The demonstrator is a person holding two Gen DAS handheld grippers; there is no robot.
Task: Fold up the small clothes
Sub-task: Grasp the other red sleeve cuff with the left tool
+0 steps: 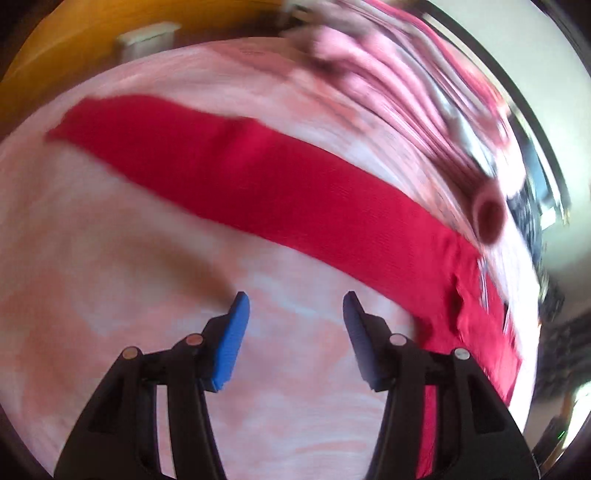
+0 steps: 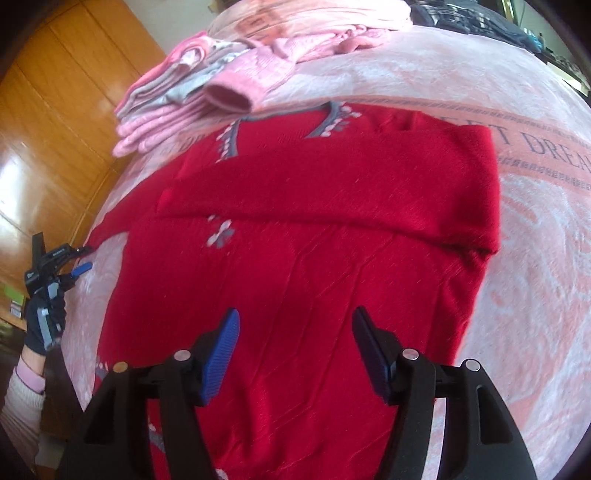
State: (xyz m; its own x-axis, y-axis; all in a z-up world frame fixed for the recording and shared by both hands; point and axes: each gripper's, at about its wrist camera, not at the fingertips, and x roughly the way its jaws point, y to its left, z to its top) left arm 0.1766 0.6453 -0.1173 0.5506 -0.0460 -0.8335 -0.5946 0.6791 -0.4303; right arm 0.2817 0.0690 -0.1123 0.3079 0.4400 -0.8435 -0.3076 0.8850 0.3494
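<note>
While its blue-padded jaws stand wide apart with nothing between them, the right gripper (image 2: 295, 354) hangs over the lower body of the red sweater (image 2: 295, 229), spread on the pink bedspread (image 2: 535, 277) with one sleeve folded across its chest. The left gripper (image 1: 295, 332) (also spread, empty) hovers over bare bedspread beside the outstretched sleeve (image 1: 229, 173). Folded pink clothes (image 2: 177, 107) are stacked beyond the collar.

bed (image 2: 535, 258): pink and white patterned cover with printed lettering at 3 o'clock | red sweater (image 2: 295, 229): lies flat at centre, one sleeve folded across its chest | pile of pink clothes (image 2: 173, 107): at 11 o'clock, just beyond the sweater's collar | more pink fabric (image 2: 332, 33): at 12 o'clock
</note>
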